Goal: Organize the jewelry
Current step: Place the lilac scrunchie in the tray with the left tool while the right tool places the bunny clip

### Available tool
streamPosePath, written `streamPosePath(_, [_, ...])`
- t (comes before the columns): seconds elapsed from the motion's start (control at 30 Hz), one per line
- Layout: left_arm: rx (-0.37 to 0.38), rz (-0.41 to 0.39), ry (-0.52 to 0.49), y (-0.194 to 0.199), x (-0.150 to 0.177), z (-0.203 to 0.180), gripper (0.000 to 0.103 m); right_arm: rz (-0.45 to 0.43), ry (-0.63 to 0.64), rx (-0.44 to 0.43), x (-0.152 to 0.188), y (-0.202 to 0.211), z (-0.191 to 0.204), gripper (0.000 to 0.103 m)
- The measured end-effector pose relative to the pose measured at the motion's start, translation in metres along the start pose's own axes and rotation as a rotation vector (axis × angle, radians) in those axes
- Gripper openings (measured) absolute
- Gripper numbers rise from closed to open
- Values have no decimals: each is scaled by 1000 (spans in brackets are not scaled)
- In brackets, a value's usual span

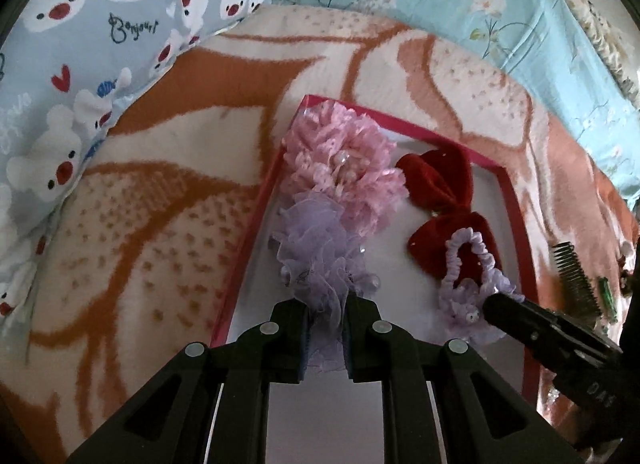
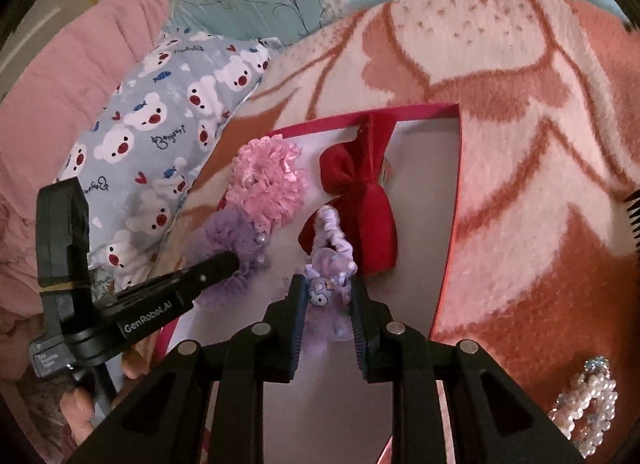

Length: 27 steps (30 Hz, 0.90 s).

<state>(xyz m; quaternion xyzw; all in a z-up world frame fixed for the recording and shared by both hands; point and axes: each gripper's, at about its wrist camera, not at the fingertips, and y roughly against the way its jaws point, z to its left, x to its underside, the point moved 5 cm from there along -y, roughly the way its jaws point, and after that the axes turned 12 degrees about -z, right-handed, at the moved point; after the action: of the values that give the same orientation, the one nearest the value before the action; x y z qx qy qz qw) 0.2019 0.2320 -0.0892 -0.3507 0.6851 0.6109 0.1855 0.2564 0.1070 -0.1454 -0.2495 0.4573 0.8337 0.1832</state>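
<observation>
A red-rimmed white tray (image 1: 516, 200) (image 2: 450, 232) lies on a blanket. In it are a pink ruffled scrunchie (image 1: 344, 168) (image 2: 266, 180), a red velvet bow (image 1: 444, 200) (image 2: 360, 192), a lilac tulle scrunchie (image 1: 320, 252) (image 2: 228, 232) and a purple hair tie with a cartoon charm (image 1: 472, 284) (image 2: 328, 264). My left gripper (image 1: 327, 308) (image 2: 224, 264) is shut on the lilac tulle scrunchie. My right gripper (image 2: 326, 288) (image 1: 496, 308) is shut on the purple charm hair tie, low over the tray.
An orange and white blanket (image 1: 160, 192) covers the bed. A bear-print pillow (image 1: 80, 64) (image 2: 160, 124) lies to the left. A pearl bead bracelet (image 2: 588, 404) lies on the blanket right of the tray. A black comb (image 1: 576, 276) lies beyond the tray's right rim.
</observation>
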Motion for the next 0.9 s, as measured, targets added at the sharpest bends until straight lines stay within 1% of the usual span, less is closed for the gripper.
streamPosePath(0.07, [-2, 0, -3, -3, 0, 0, 14, -1, 9, 3, 0, 0, 1, 22])
streamPosePath(0.17, [-16, -2, -13, -3, 0, -1, 22, 6, 16, 5, -1, -1, 1, 26])
streamPosePath(0.27, [-25, -5, -28, -2, 1, -3, 26, 15, 14, 6, -1, -1, 2, 29])
streamPosePath(0.33, [-39, -7, -43, -1, 2, -5, 35, 17, 15, 3, -2, -1, 2, 35])
streamPosePath(0.37, [-43, -10, -48, 2, 3, -5, 42, 15, 12, -1, -3, 1, 3, 36])
streamPosePath(0.4, [-47, -15, -56, 5, 3, -5, 49, 12, 10, -5, -3, 3, 4, 40])
streamPosePath(0.43, [-56, -20, -63, 8, 3, -6, 51, 5, 8, -10, -5, 7, 4, 44])
streamPosePath(0.53, [-71, -32, -73, 20, 4, -7, 58, -22, -8, -16, -9, 20, 4, 47])
streamPosePath(0.57, [-77, -35, -73, 23, 4, -7, 63, -28, -16, -18, -10, 24, 3, 47])
streamPosePath(0.67, [-75, -48, -56, 38, 6, -7, 64, -50, -30, -23, -13, 41, 0, 47])
streamPosePath(0.73, [-67, -53, -43, 47, 7, -8, 64, -66, -35, -20, -14, 52, -3, 49])
streamPosePath(0.9, [-27, -60, -20, 67, 8, -15, 65, -94, -72, 6, -12, 83, -24, 50])
